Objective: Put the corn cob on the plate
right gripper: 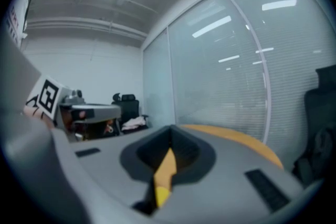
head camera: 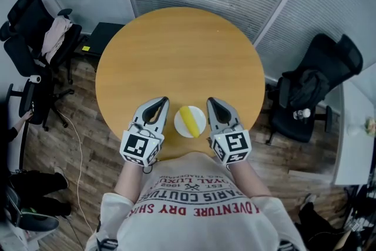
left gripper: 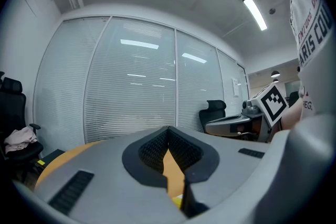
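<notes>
A yellow corn cob (head camera: 189, 119) lies on a small white plate (head camera: 201, 125) at the near edge of the round wooden table (head camera: 176, 50). My left gripper (head camera: 163, 101) rests just left of the plate, shut and holding nothing. On the plate's right side my right gripper (head camera: 211, 101) is also shut and holds nothing. Both point away from me across the table. In the left gripper view the jaws (left gripper: 168, 128) meet at their tips, with only tabletop showing through the gap. The right gripper view shows the same closed tips (right gripper: 170, 136).
A black office chair (head camera: 35, 38) draped with clothes stands left of the table, and another black chair (head camera: 311, 91) stands to its right. A white desk (head camera: 358, 126) sits at the far right. Blinds and glass walls rise behind the table. A dark box (head camera: 103, 38) lies on the floor.
</notes>
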`<action>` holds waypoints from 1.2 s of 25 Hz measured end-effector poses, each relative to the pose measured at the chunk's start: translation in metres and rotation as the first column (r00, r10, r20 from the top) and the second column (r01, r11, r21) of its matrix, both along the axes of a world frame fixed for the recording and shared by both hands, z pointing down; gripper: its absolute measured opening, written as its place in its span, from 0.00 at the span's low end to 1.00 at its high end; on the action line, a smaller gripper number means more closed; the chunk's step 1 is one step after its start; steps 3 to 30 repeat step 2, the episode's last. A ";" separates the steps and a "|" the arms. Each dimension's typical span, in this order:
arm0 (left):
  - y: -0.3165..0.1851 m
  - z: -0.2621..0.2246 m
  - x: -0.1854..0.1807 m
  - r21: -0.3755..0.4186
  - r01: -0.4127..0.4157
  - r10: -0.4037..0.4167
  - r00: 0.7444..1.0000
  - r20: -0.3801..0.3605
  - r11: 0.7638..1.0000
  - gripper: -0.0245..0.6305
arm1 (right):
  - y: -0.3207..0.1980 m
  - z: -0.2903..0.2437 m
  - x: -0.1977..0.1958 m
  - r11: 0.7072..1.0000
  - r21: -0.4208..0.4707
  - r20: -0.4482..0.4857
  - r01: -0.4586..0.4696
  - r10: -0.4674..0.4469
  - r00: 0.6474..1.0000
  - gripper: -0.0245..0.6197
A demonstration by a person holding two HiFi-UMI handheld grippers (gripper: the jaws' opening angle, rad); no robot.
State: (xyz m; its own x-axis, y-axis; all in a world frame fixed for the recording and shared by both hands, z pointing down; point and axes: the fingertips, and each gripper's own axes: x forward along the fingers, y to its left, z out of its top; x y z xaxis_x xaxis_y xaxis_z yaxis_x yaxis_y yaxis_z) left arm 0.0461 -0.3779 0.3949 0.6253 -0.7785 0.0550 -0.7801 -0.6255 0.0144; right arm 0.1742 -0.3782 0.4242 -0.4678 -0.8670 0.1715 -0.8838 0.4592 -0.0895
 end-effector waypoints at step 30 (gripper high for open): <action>-0.001 0.000 0.001 0.001 -0.002 0.002 1.000 0.002 1.000 0.09 | -0.003 -0.001 0.002 1.000 -0.004 0.005 -0.014 0.014 1.000 0.08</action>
